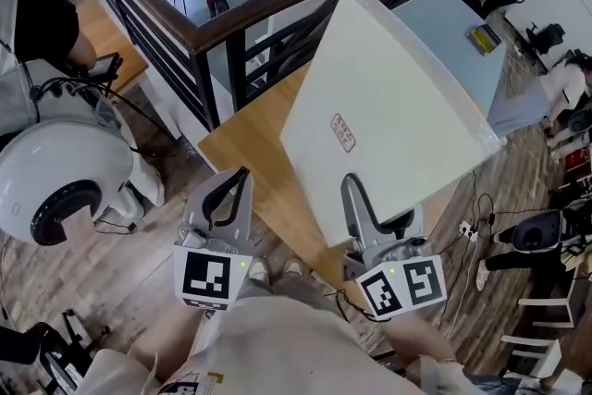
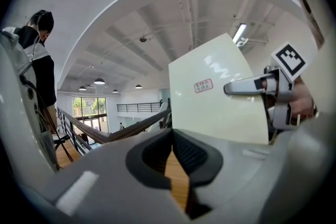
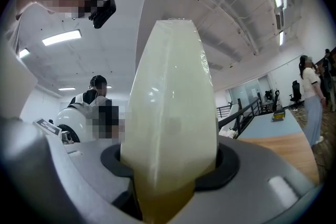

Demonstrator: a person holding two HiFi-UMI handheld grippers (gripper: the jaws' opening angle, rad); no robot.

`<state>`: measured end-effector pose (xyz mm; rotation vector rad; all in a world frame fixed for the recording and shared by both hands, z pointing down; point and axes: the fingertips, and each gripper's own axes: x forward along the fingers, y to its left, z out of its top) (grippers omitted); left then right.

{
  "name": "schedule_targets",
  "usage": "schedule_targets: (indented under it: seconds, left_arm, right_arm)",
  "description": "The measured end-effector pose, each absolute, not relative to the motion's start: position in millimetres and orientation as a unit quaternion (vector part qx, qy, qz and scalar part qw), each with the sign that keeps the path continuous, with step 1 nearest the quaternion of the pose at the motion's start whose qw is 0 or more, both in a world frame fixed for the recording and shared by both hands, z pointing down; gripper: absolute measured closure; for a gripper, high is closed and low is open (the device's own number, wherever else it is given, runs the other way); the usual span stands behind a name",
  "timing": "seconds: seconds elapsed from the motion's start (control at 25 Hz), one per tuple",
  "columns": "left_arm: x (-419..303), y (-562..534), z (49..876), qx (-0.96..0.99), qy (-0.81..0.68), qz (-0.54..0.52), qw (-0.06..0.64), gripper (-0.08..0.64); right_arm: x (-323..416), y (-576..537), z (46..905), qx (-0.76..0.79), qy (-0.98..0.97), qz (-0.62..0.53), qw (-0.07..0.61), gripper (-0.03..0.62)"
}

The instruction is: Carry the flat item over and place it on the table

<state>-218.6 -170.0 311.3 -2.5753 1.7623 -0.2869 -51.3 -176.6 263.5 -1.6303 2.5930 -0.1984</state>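
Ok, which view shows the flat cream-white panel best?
The head view: the whole flat cream-white panel shows, right gripper clamping its near edge. The left gripper view shows most of its face; the right gripper view only its edge between the jaws.

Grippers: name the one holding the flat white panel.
The right gripper: its jaws clamp the white panel's near edge. The left gripper beside it holds nothing, jaws together.

Two handheld tools: left gripper [image 1: 242, 175] and right gripper [image 1: 351, 190]; two marker cubes [image 1: 205, 276] [image 1: 404, 287], one per gripper; one flat cream package [image 1: 398, 97] bearing one red-printed label [image 1: 343, 132]; one wooden table [image 1: 245, 153]; one dark railing [image 1: 176, 32]; one white domed machine [image 1: 65, 180]
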Motion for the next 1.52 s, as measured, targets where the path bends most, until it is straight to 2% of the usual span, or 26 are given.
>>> schedule_targets:
  seconds: [0.6, 1.12, 1.52]
  left_arm:
    - [-173, -211, 337, -0.821, 0.56, -0.116, -0.011, 0.558]
    - [-117, -287, 390, -0.835, 0.527, -0.156, -0.041, 0.558]
    - [-98, -331, 440, -0.835, 0.509, -0.196, -0.074, 0.558]
  right_arm:
    - [-8, -225, 302, -0.535, 0.837, -0.115, 0.031, 0.315]
    - [22, -322, 376, -0.551, 0.813, -0.188, 0.027, 0.314]
    - [20, -382, 449, -0.551, 0.774, -0.307, 0.056, 0.314]
